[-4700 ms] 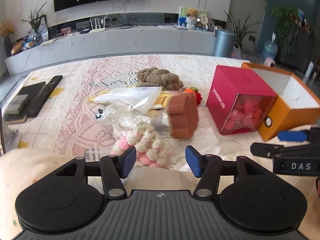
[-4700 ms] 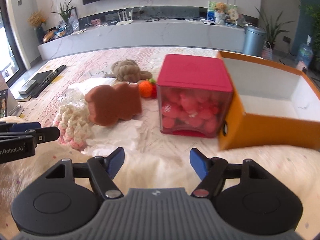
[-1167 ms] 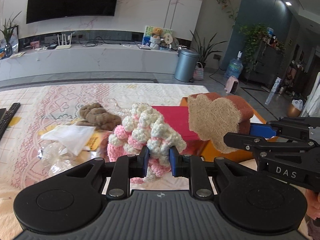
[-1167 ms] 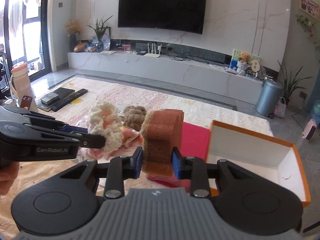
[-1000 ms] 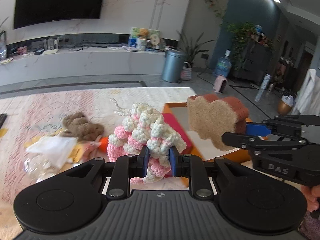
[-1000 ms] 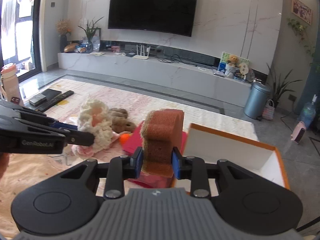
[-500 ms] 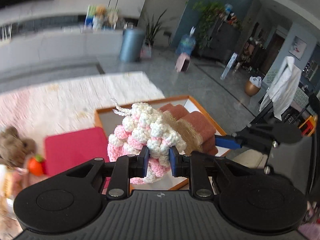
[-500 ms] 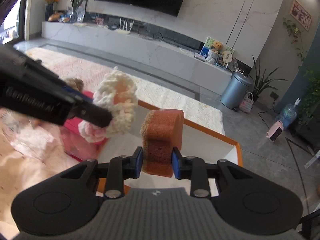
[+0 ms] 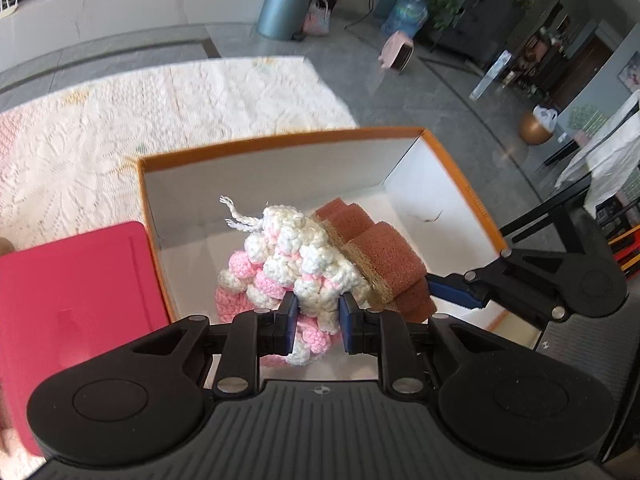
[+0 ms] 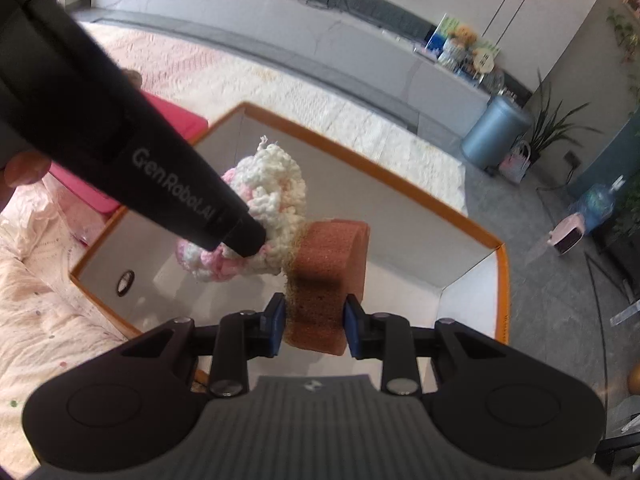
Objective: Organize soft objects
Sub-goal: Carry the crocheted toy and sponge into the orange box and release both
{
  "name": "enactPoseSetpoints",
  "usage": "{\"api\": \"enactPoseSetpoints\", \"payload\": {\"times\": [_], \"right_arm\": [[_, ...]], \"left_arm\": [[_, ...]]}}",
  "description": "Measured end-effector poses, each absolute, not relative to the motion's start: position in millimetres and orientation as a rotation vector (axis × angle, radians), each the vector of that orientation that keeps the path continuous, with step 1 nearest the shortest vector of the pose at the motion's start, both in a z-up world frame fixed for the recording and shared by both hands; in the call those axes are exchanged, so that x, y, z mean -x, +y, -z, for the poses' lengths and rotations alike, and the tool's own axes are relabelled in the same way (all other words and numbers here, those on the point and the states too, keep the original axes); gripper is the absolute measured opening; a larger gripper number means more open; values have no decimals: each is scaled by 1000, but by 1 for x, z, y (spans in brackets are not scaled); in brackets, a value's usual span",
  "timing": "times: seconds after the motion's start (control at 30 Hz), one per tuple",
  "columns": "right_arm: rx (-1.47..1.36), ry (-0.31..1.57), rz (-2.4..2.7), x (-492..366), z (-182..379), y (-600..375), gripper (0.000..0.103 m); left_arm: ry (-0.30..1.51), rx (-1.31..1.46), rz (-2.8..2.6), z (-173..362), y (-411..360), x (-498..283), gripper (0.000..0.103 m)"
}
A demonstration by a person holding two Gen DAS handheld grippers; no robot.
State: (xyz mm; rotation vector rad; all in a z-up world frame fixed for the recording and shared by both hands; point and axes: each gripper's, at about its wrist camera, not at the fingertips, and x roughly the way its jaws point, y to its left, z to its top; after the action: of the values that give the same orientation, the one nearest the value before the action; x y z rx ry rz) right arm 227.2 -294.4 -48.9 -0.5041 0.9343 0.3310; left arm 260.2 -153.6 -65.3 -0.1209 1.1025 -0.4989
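Note:
My left gripper (image 9: 318, 322) is shut on a pink and white crocheted toy (image 9: 296, 264), hanging over the inside of an open orange box (image 9: 280, 146) with white walls. My right gripper (image 10: 314, 326) is shut on a brown sponge (image 10: 328, 276) with a coarse tan face, also above the box (image 10: 400, 184). The two soft things touch side by side, the crocheted toy (image 10: 264, 200) to the left of the sponge (image 9: 376, 248). In the left wrist view the right gripper's blue fingers (image 9: 456, 290) reach in from the right. The left gripper's black body (image 10: 120, 140) crosses the right wrist view from the upper left.
A red box (image 9: 72, 300) stands against the orange box's left side on a lace-covered table (image 9: 160, 112). The table's edge runs just beyond the box, with grey floor, a blue-grey bin (image 9: 286, 0) and a pink stool (image 9: 396, 50) further off. A fingertip (image 10: 24, 170) shows at left.
Both grippers have swung right and tipped downward, carrying the toy and the sponge from above the table to over the orange box. Both grips are unchanged.

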Motion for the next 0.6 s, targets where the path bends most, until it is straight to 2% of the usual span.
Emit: {"api": "enactPoseSetpoints", "payload": {"times": [0.27,0.4,0.47,0.5,0.53,0.6], "right_arm": [[590,1031,-386,-242,62,-291,31],[608,1030,-399,-240,61,-283,34],[609,1032,-402,-239,61,-282,35],[608,1032,-400,-239,61,-281,38],[607,1032,-395,-238,61,-281,40],[600,1037,-384,-239,60,-282,45]], "left_arm": [[1182,67,487,80,-159,-253,29],[1166,49,486,75,-154,-246,32],[1151,45,490,71,-153,-245,37],[1146,41,489,69,-151,-243,43],[1138,31,479,67,-152,-242,54],[1110,14,469,62,-151,-240,59]]}}
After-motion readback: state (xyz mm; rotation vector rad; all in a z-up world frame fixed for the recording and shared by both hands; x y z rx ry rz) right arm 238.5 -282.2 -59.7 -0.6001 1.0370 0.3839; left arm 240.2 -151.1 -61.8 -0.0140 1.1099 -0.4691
